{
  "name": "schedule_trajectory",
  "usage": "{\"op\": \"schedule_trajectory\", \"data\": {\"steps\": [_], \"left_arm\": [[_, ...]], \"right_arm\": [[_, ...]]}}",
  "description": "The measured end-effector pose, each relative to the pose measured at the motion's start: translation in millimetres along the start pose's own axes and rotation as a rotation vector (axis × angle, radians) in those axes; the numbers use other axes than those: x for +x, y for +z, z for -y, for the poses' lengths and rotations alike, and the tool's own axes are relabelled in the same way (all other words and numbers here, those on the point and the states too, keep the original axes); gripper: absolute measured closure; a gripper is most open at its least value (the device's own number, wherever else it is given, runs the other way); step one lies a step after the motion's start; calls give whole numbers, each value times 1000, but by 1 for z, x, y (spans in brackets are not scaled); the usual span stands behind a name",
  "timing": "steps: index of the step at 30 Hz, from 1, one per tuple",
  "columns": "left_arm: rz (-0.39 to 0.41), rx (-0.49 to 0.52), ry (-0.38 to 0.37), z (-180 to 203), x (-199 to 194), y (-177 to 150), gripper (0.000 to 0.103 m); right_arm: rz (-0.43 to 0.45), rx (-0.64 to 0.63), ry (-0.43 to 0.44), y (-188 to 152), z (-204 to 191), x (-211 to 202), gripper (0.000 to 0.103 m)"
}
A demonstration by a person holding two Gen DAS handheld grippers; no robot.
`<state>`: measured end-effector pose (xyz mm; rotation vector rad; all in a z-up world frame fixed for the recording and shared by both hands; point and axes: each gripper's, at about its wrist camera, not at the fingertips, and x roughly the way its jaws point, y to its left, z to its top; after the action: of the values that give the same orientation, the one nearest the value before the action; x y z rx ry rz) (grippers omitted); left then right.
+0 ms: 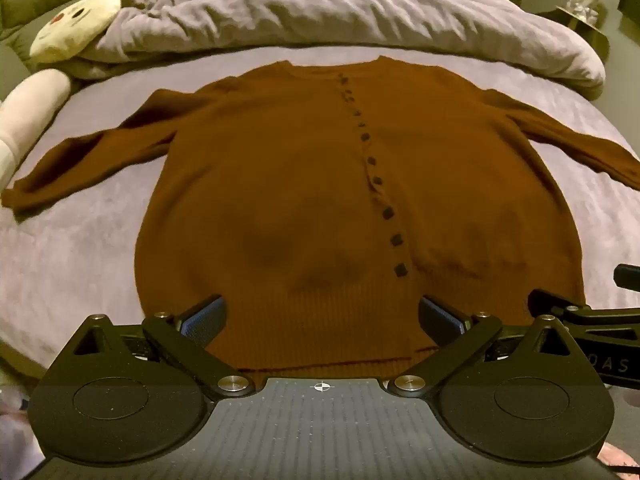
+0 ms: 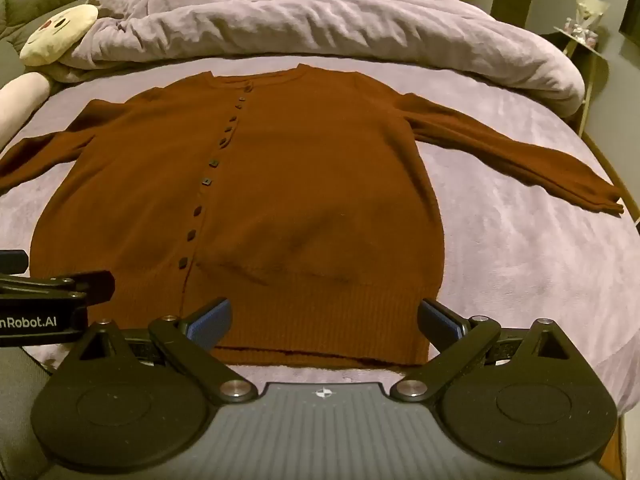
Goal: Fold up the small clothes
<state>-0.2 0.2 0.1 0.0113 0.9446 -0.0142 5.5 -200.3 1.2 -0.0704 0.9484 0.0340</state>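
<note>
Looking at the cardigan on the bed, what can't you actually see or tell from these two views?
- Cardigan hem middle: left wrist view, hidden behind the camera mount.
- Left sleeve cuff: right wrist view, cut off by the frame edge.
- Nightstand items: both views, too small and dim to identify.
- Buttons: left wrist view, blurred.

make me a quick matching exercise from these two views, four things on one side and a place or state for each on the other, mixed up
Things:
1. cardigan
2. duvet
3. face cushion
4. left tool

Places or states:
A. bunched along the far side of the bed
B. open, above the ribbed hem
C. spread flat, buttoned, sleeves out to both sides
D. far left, partly tucked under bedding

Pairs: 1-C, 2-A, 3-D, 4-B
</note>
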Motion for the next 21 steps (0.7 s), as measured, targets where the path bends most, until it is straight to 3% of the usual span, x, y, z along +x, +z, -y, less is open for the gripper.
{"op": "schedule_trajectory", "data": {"steps": [21], "left_arm": [[-9,10,1,-1,7,-4,0]], "right_arm": [[6,-1,-3,0,1,0,4]]}}
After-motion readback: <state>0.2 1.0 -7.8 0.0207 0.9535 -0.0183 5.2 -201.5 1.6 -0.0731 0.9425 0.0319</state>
